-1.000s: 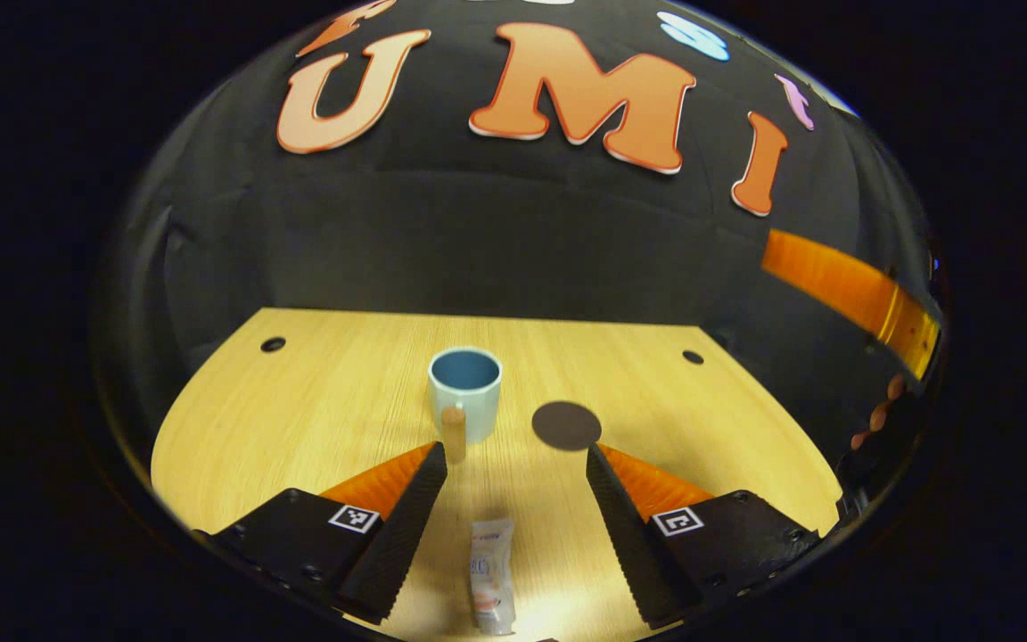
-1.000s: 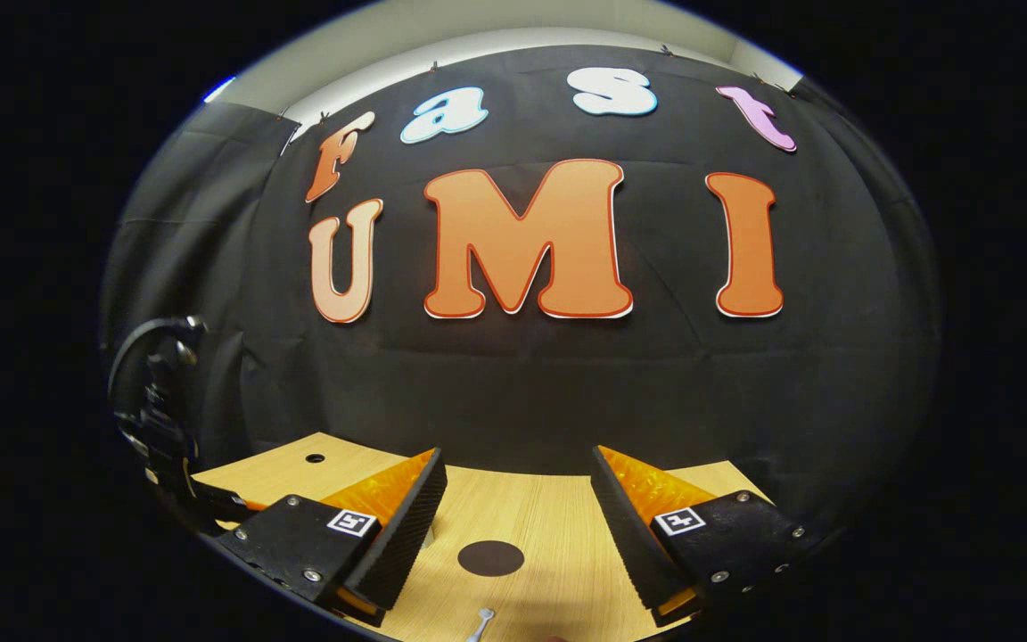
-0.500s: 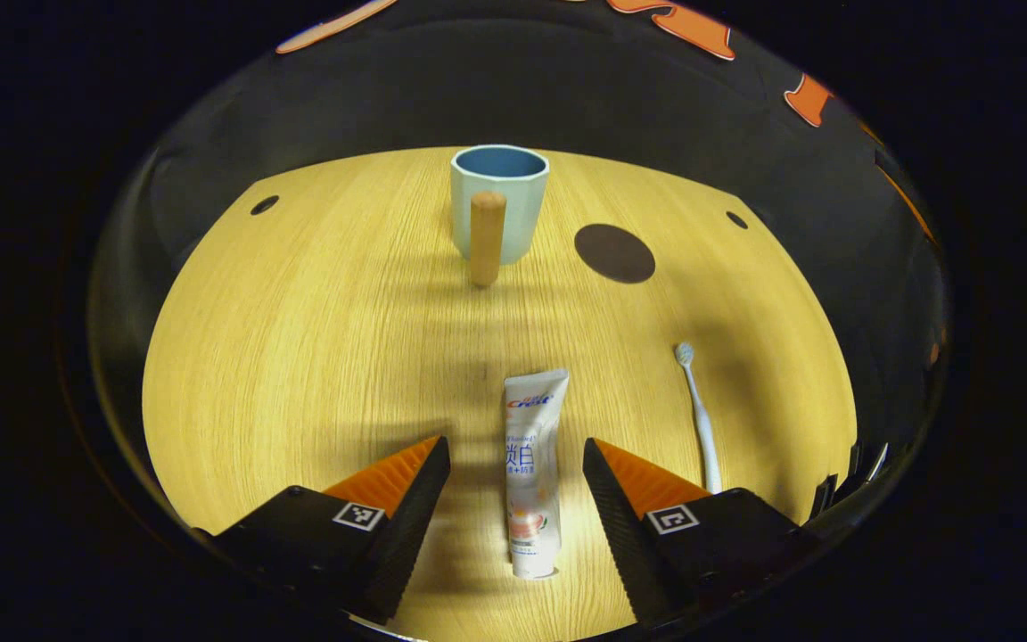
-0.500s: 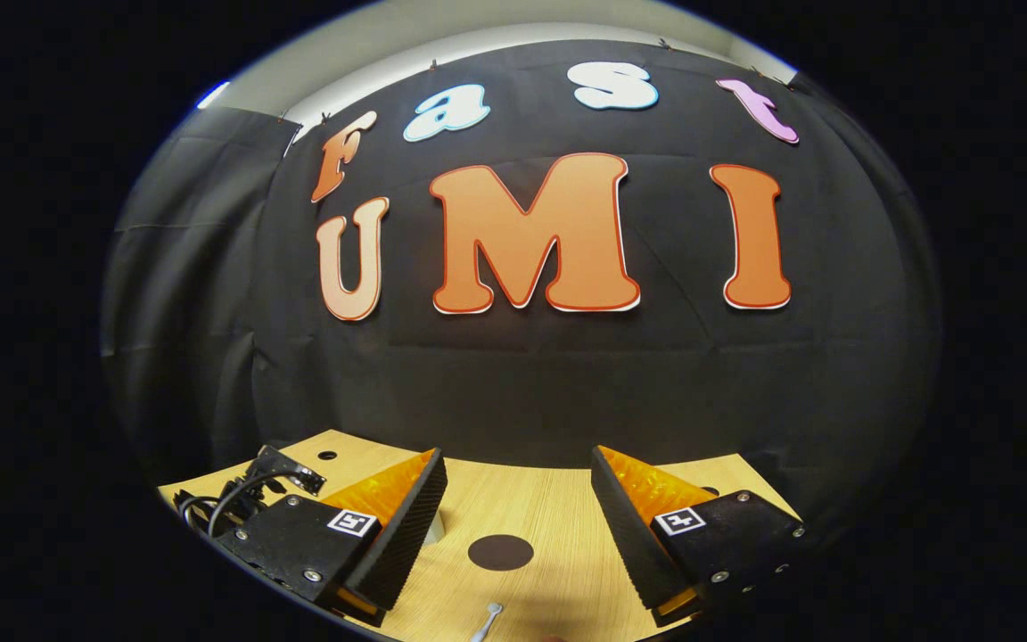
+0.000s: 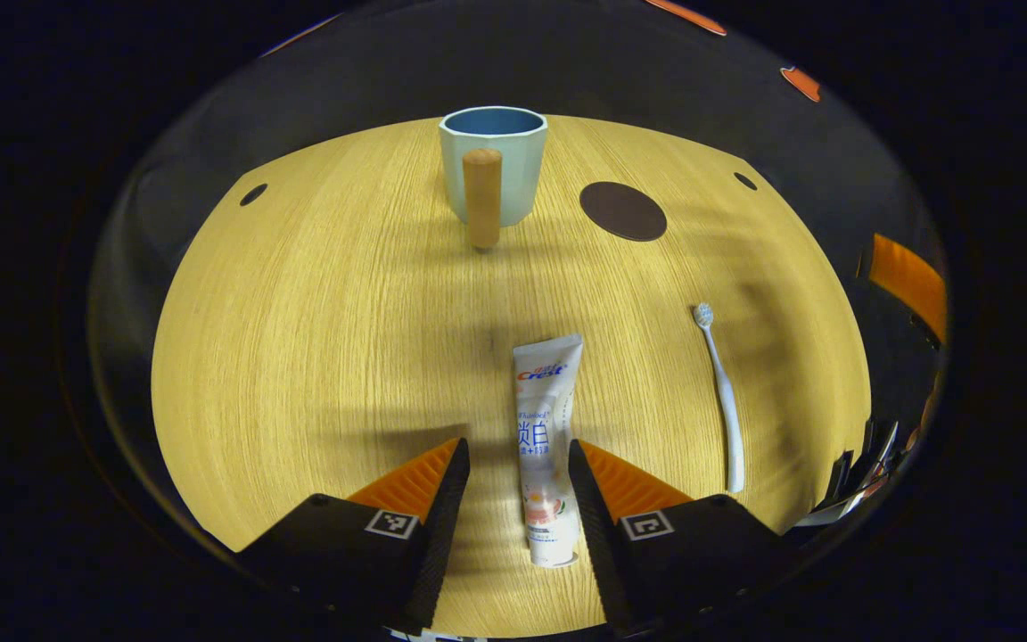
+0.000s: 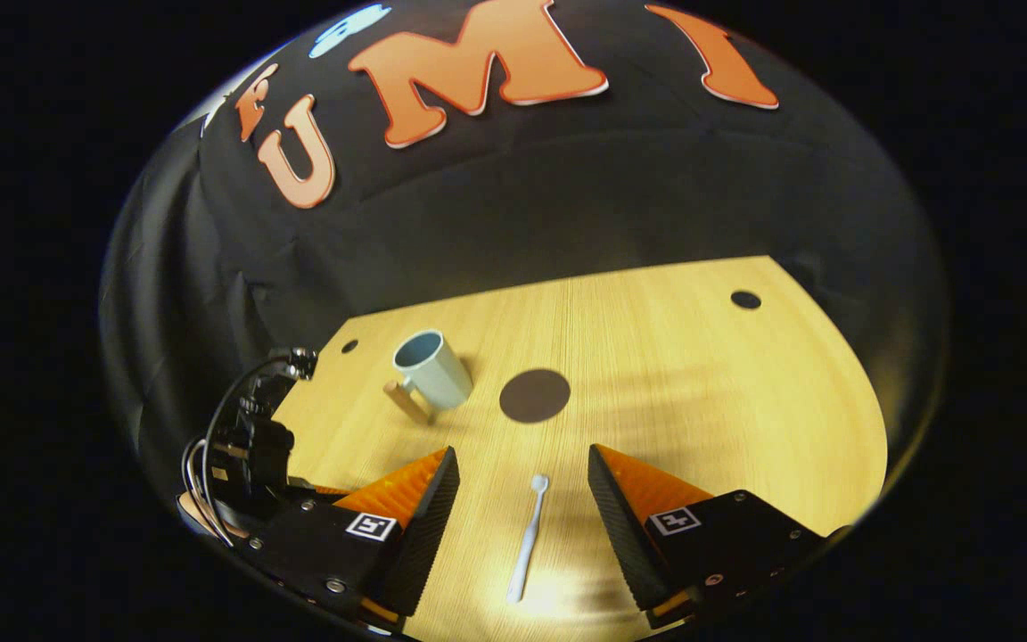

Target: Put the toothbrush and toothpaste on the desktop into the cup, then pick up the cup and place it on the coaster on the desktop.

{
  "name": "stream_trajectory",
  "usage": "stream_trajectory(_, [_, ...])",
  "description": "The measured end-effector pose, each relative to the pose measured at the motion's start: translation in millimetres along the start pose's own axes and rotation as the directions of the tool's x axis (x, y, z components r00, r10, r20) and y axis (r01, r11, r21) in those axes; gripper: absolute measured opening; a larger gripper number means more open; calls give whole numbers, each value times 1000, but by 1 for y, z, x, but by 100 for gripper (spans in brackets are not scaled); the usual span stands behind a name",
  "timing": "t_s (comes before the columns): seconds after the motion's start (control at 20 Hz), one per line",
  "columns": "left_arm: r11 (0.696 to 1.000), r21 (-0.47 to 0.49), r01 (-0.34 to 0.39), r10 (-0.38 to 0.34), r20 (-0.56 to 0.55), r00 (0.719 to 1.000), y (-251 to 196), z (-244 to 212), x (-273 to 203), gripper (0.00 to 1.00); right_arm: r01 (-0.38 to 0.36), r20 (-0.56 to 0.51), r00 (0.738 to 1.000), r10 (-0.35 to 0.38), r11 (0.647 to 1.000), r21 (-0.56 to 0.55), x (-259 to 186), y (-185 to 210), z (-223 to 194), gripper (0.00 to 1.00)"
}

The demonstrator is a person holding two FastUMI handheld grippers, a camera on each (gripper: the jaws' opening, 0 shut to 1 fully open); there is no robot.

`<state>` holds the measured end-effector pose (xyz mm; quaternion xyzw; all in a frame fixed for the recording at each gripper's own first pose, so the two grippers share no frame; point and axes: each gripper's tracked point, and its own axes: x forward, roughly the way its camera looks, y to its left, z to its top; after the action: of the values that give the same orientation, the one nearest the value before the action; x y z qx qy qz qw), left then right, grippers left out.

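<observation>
Toothpaste (image 5: 544, 443) lengthwise between left gripper (image 5: 513, 486) fingers, cap nearest camera

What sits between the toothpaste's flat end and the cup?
Nothing: in the left gripper view, bare desktop separates the toothpaste from the cup.

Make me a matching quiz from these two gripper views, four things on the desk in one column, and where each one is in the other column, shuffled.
Things:
1. toothpaste tube
2. toothbrush
3. cup
4. coaster

Places:
A. upright at the far end of the desktop, handle facing the left gripper view
B. flat between the right gripper jaws, head pointing away
C. flat dark disc beside the cup, nothing on it
D. lying between the left gripper jaws, cap end nearest the camera

Pairs: 1-D, 2-B, 3-A, 4-C
</observation>
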<state>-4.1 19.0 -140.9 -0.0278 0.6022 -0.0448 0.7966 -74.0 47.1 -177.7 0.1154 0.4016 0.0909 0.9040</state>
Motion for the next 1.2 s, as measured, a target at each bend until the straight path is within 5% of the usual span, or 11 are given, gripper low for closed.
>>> stream_trajectory(0.2, [1000,-13,15,-16,-35,999,9,26,-10,69,-7,-210,978,-11,996,-85,1,8,-49,77])
stream_trajectory(0.3, [1000,-13,8,-9,-54,998,4,18,-7,51,-28,-288,958,-2,995,-101,4,12,-65,72])
stream_trajectory(0.35, [1000,-21,8,-10,-69,998,2,9,-2,59,-18,-323,946,-22,992,-122,8,11,-75,69])
stream_trajectory(0.55, [999,-42,21,-26,-113,993,-6,-1,11,54,31,-423,901,-98,986,-163,24,-1,-107,64])
stream_trajectory(0.65, [999,-48,11,-17,-138,990,-10,-10,24,36,27,-451,887,-99,986,-162,31,0,-113,61])
stream_trajectory(0.75, [999,-50,12,-19,-138,990,-4,-6,23,29,51,-476,872,-116,988,-147,41,-4,-120,51])
stream_trajectory(0.9, [999,-31,18,-22,-128,992,3,7,14,23,83,-455,881,-132,989,-125,49,-8,-113,39])
stream_trajectory(1.0, [999,-14,38,-39,-113,993,3,12,13,17,74,-421,896,-140,983,-168,52,-10,-111,12])
stream_trajectory(1.2, [998,9,55,-55,-73,996,0,11,12,17,51,-388,916,-99,990,-132,52,-8,-106,5])
